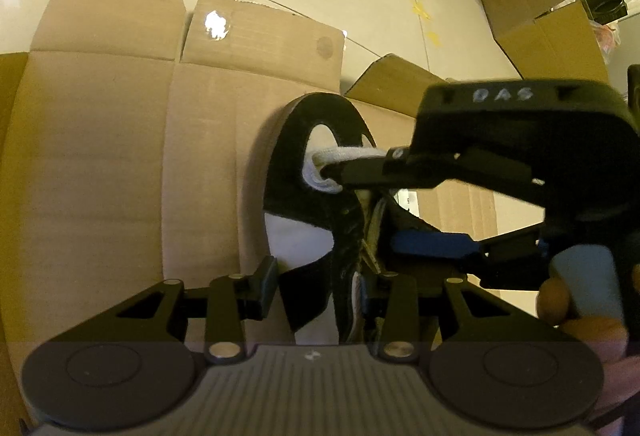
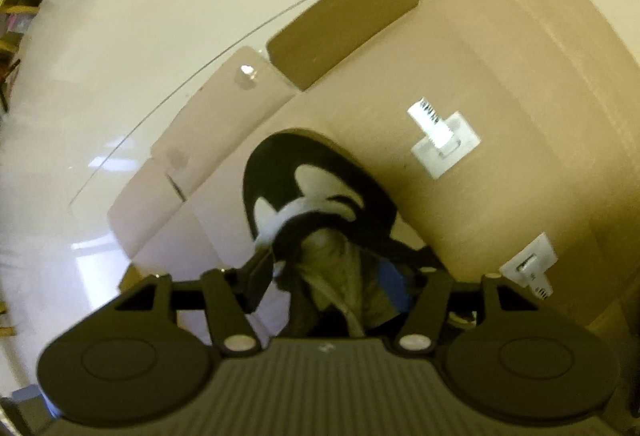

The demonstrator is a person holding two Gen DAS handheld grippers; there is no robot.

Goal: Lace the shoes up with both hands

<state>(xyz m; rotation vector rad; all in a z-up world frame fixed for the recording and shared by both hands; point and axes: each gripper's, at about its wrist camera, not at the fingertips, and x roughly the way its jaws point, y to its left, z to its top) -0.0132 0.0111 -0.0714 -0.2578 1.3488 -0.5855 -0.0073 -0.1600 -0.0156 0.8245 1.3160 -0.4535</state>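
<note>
**Shoe on flattened cardboard, both claws around it**

Left wrist view: flattened cardboard (image 1: 100,156) is spread over a pale floor. A black-and-white shoe (image 1: 316,196) is seen upon it. The left claw (image 1: 316,292) is clamped on the shoe's side. The right claw (image 1: 400,172) is seen beside a white lace (image 1: 348,155).

Right wrist view: over the same cardboard (image 2: 500,76), the right claw (image 2: 340,276) is released, straddling the shoe (image 2: 316,192).

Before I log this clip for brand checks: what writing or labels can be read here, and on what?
"DAS": raised letters on the right gripper's black body, seen from the left wrist.
White stickers on the cardboard box: barcode-like print, too blurred to read.
Nothing legible on the shoe.
</note>
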